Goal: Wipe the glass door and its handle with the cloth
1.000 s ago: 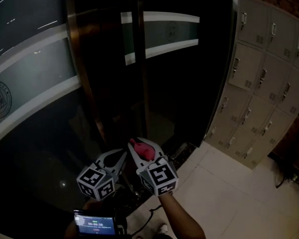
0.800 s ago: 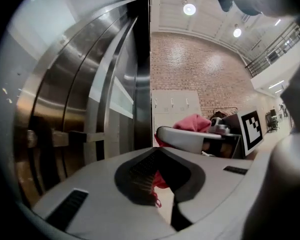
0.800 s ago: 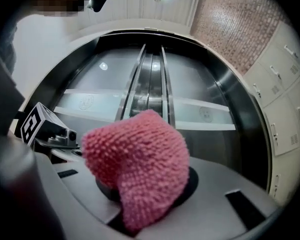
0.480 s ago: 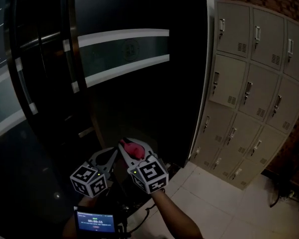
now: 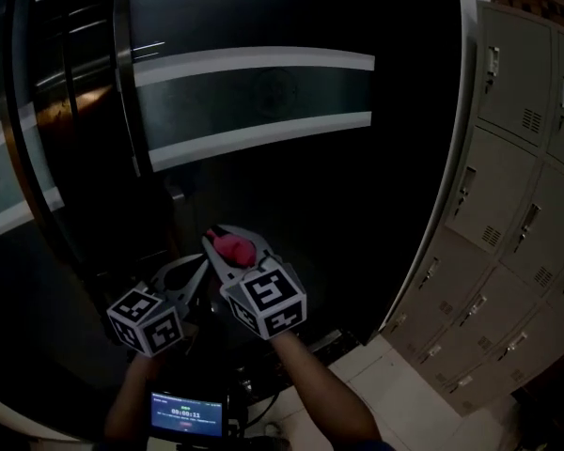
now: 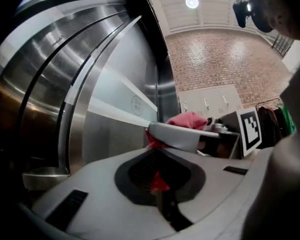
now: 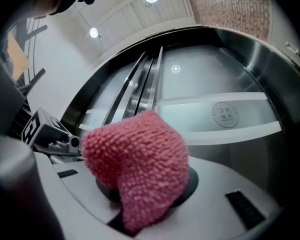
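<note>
Left to right: the tall metal handle (image 5: 122,83) awaits, the left hand-held gripper (image 5: 195,272) sits pressed together, and the right hand-held gripper (image 5: 227,252) pinches the pink cloth (image 5: 231,246) short of the glass door (image 5: 291,158), so press its bunched face flat and stroke evenly.

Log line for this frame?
right gripper: shut on pink cloth | left gripper: shut | glass door: ahead, no contact seen
</note>
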{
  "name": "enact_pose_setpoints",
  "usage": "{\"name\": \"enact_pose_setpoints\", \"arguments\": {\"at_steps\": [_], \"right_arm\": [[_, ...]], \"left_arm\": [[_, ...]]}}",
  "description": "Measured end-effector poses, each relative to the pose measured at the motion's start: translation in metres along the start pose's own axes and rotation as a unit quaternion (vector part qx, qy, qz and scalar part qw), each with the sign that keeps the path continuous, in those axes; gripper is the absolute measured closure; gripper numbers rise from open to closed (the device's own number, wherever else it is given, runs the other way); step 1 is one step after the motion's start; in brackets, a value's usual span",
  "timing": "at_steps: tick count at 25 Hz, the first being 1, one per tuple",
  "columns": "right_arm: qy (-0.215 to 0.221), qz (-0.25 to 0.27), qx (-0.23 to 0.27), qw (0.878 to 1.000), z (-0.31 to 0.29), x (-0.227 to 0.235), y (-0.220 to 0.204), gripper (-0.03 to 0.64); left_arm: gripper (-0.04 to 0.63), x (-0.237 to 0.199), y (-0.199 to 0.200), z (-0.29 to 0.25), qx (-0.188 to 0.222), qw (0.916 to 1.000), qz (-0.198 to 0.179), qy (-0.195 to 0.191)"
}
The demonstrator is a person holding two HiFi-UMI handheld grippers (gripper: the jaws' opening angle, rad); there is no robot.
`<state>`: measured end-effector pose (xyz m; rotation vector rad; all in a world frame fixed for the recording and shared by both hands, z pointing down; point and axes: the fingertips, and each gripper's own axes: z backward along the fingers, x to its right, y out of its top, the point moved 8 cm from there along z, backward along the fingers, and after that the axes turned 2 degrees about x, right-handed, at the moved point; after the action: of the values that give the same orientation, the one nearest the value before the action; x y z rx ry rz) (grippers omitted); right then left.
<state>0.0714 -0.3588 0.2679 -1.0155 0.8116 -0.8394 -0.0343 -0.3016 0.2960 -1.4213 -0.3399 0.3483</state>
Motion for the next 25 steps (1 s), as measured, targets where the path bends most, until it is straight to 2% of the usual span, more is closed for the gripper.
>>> {"name": "enact_pose_setpoints", "arguments": {"at_steps": [3, 7, 10, 13, 16, 20, 25], "right_arm": [[0.034, 0.005, 0.019, 0.999, -0.040, 0.030, 0.009, 0.540], [0.088, -0.006, 0.042, 0.995, -0.102, 0.055, 0.020, 0.540], [0.121, -0.003, 0.058, 0.991, -0.142, 0.062, 0.026, 0.540], [0.149, -0.007, 0.073, 0.986, -0.167, 0.065, 0.030, 0.540], [0.172, -0.011, 0.085, 0.981, -0.183, 0.068, 0.034, 0.540], [0.201, -0.013, 0.089, 0.975, -0.190, 0.076, 0.027, 0.538], [0.204, -0.019, 0.101, 0.974, -0.165, 0.133, 0.021, 0.538]], "left_arm": [[0.589, -0.014, 0.009, -0.016, 0.005, 0.9998, -0.014, 0.016], [0.589, -0.040, 0.026, -0.028, 0.032, 0.9968, -0.027, 0.068], [0.591, -0.052, 0.025, -0.035, 0.027, 0.9941, -0.038, 0.098], [0.591, -0.054, 0.028, -0.041, 0.022, 0.9931, -0.036, 0.110], [0.591, -0.052, 0.036, -0.049, 0.017, 0.9899, -0.056, 0.129], [0.591, -0.056, 0.035, -0.056, 0.013, 0.9832, -0.061, 0.172], [0.591, -0.052, 0.028, -0.093, 0.010, 0.9768, -0.068, 0.203]]}}
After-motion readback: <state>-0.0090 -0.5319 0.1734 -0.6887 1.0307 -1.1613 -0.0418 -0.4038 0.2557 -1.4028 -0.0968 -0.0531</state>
